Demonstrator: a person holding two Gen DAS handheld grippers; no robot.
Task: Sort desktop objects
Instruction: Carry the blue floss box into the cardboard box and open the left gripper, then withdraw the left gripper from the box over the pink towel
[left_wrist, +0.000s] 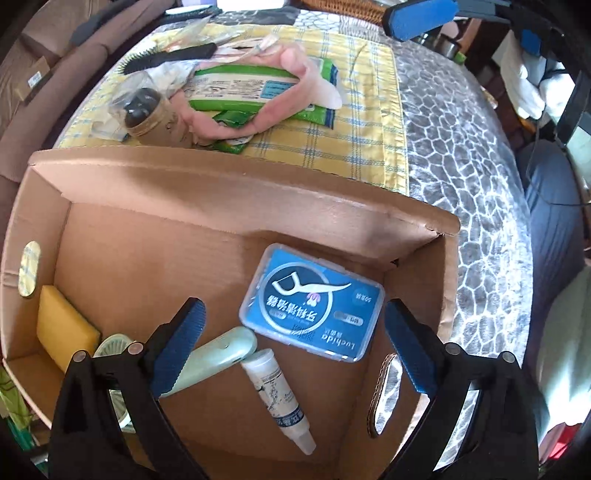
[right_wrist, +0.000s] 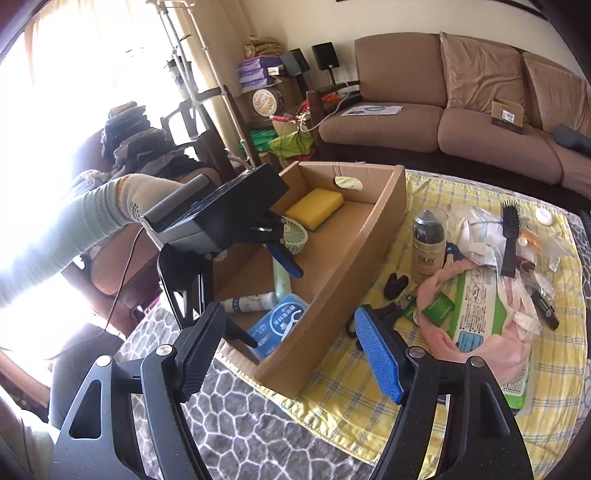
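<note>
Here, left tongs (left_wrist: 293, 345) released over cardboard box (left_wrist: 236, 192); right tongs (right_wrist: 291, 352) released, empty

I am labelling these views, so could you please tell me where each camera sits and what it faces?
Left wrist: on the left tool, looking steeply down into the cardboard box; its fingers show.
Right wrist: on the right tool, looking slantwise across the table; its fingers and the sleeved arm show.
Both show the box and floss case.

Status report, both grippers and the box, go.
Left gripper jaws open, empty, over the cardboard box. Right gripper jaws open, empty, outside it. Floss pick case, tube, sponge inside. Hairbrush, Olay bottle unsorted.
</note>
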